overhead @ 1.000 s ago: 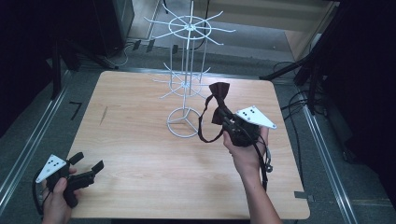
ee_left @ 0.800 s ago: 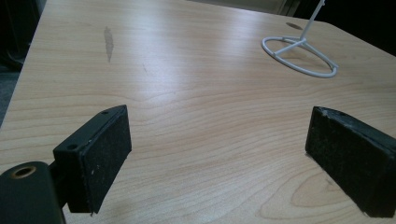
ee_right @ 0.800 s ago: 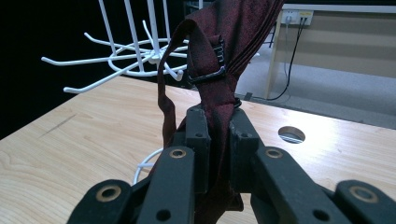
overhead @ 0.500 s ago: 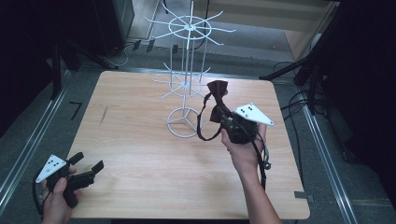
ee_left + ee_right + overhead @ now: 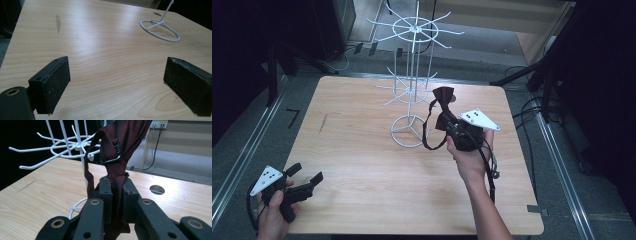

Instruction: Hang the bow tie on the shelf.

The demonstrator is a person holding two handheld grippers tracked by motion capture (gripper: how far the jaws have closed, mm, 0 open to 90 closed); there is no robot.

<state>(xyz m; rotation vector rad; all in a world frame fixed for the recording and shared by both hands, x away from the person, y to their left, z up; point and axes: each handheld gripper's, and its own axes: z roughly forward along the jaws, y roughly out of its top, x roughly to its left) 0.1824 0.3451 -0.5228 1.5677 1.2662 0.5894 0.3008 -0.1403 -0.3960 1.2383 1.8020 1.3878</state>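
A dark maroon bow tie (image 5: pixel 442 104) with a thin strap and black clasp is pinched in my right gripper (image 5: pixel 451 126), held above the table just right of the white wire rack (image 5: pixel 412 85). In the right gripper view the bow tie (image 5: pixel 120 150) rises from between the shut jaws of that gripper (image 5: pixel 115 188), close to the rack's lower ring of hooks (image 5: pixel 65 146). My left gripper (image 5: pixel 304 177) rests low at the table's front left corner, jaws wide apart. Its pads (image 5: pixel 53 82) frame bare wood in the left gripper view, with the rack's round base (image 5: pixel 160 30) far ahead.
The wooden table (image 5: pixel 362 165) has a dark smudge (image 5: pixel 323 123) on its left half and a round cable hole (image 5: pixel 157 189) near the back. Cables and dark equipment stands (image 5: pixel 537 80) surround the table on the floor.
The right gripper with the bow tie has shifted slightly up and toward the rack. The left gripper has stayed still.
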